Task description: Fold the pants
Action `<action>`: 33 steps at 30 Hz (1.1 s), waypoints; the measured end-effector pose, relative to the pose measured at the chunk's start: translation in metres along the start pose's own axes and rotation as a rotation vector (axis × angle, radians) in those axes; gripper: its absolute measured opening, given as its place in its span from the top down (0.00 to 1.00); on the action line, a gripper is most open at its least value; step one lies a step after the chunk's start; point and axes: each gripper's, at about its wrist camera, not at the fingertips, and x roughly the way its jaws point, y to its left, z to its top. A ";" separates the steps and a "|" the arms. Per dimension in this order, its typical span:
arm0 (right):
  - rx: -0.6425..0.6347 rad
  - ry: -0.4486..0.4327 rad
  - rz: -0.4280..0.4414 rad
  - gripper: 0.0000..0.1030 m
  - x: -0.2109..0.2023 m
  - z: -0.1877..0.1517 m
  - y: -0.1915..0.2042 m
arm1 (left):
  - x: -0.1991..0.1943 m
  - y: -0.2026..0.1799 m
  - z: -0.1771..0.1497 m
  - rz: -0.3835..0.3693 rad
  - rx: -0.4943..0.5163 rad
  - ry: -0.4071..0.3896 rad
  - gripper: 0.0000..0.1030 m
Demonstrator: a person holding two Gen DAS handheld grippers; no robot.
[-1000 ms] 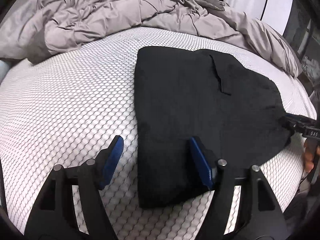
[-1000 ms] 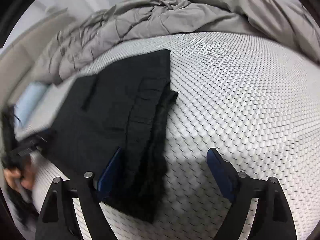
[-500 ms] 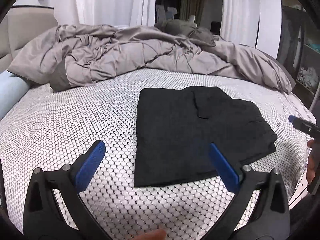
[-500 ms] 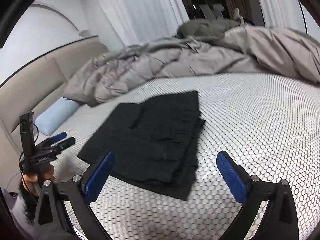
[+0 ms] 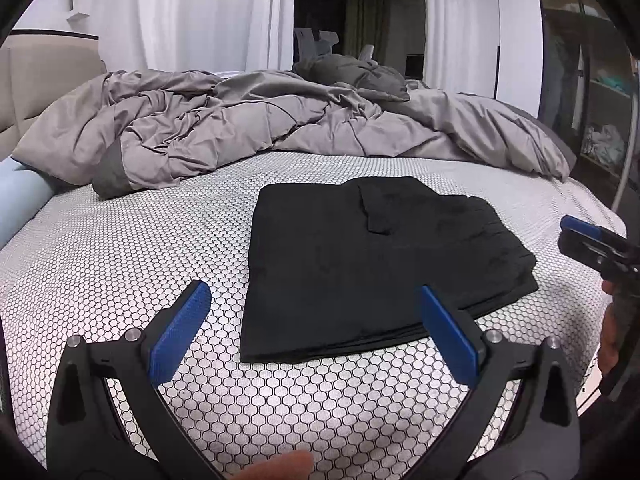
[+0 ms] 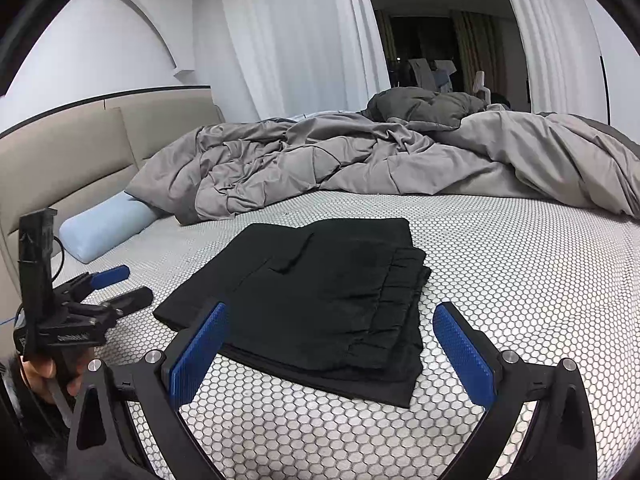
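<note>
The black pants [image 5: 372, 264] lie folded into a flat rectangle on the honeycomb-patterned bed sheet [image 5: 120, 264], with the gathered waistband [image 6: 400, 292] on the right side. My left gripper [image 5: 314, 300] hovers open just short of the near edge, with nothing between its blue pads [image 5: 180, 328]. My right gripper [image 6: 330, 312] is also open wide and empty, held back from the pants [image 6: 320, 296]. The other gripper shows in each view: the right gripper [image 5: 592, 240] at the far right, the left gripper [image 6: 124, 286] at the left, held by a hand.
A crumpled grey duvet [image 5: 240, 128] covers the far half of the bed. A light blue pillow [image 6: 104, 224] lies by the beige headboard [image 6: 80, 152]. White curtains [image 6: 288, 40] hang behind. Shelves [image 5: 592, 120] stand past the bed's right edge.
Both grippers have drawn back and risen from the pants, and their jaws have widened. The left finger that lay on the fabric is now clear of it.
</note>
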 end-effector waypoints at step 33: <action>-0.002 0.007 0.008 0.00 0.007 -0.004 0.006 | 0.009 0.001 0.006 0.005 0.002 -0.023 0.01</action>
